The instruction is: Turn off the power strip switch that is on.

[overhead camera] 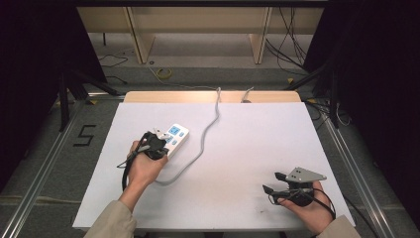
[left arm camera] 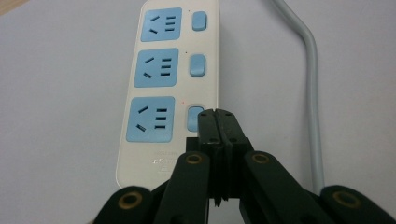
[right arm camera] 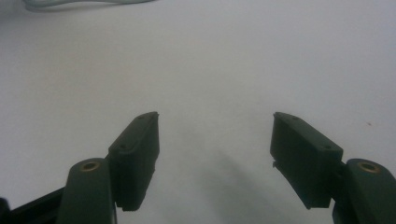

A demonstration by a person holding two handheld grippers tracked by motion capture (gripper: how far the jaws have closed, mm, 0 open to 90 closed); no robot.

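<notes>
Right gripper (right arm camera: 215,140) nearest, idle at near right table edge, jaws wide apart, nothing between. Left gripper (left arm camera: 215,116) jaws pressed together, empty, tips at nearest blue switch (left arm camera: 194,119) of power strip (overhead camera: 174,139), left of centre. Risk: off-centre push skids strip or slips off rocker. Grey cord (overhead camera: 210,129) runs toward far edge. White table (overhead camera: 257,148) otherwise open.

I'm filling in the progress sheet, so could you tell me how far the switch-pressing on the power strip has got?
Done: the left gripper, jaws shut, has reached the power strip. In hand: its tips sit at the nearest blue switch; whether it has clicked I cannot tell. Left: the middle switch and far switch are untouched. The right gripper rests open on the table.
</notes>
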